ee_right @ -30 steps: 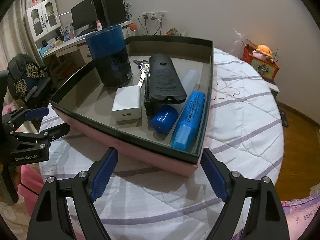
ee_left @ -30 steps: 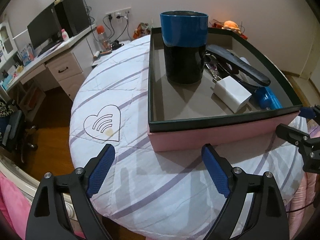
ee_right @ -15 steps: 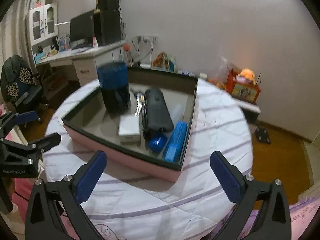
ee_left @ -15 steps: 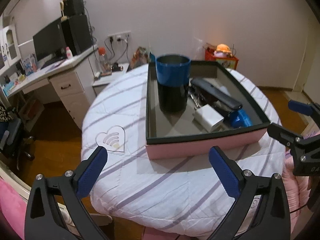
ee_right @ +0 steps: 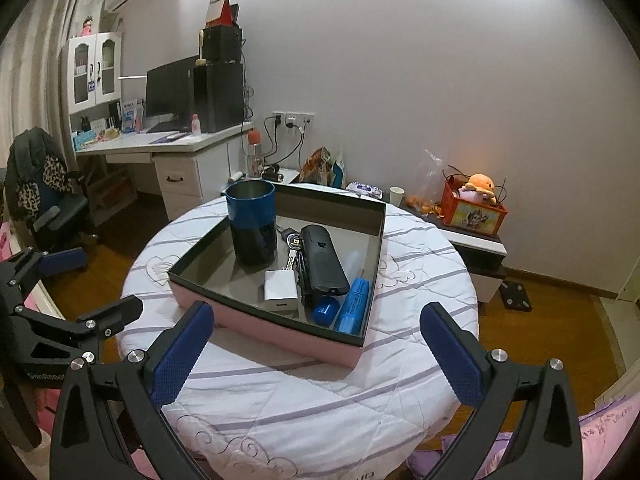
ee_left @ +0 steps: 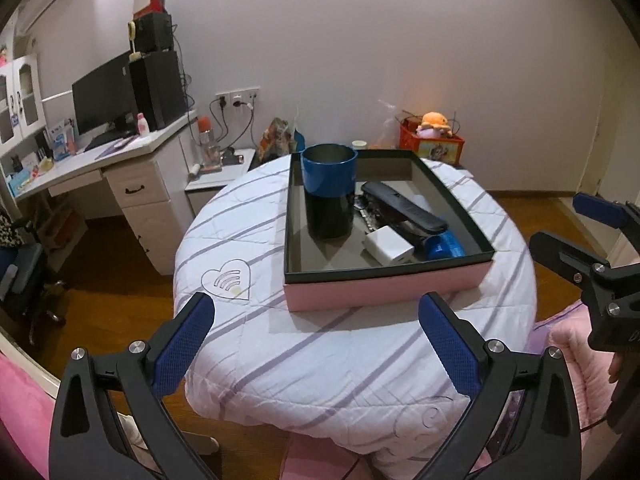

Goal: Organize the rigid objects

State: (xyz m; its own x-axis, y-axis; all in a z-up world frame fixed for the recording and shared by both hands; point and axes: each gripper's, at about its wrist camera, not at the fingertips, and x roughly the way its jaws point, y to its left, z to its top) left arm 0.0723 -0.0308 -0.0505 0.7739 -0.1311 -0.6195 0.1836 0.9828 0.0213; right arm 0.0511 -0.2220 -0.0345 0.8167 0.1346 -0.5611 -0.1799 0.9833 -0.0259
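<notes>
Ahead of both claws, a pink box (ee_right: 256,326) on the round worktop (ee_right: 320,392) holds a blue-and-black cup (ee_right: 251,224), white charger (ee_right: 281,286), keys (ee_right: 294,254), black remote (ee_right: 322,266), blue cap (ee_right: 326,309) and blue marker (ee_right: 354,306). A desk (ee_left: 120,160) stands beyond, left. Left claw (ee_left: 316,330) and right claw (ee_right: 318,338) gape empty, having just widened; the box appears farther away than before.
</notes>
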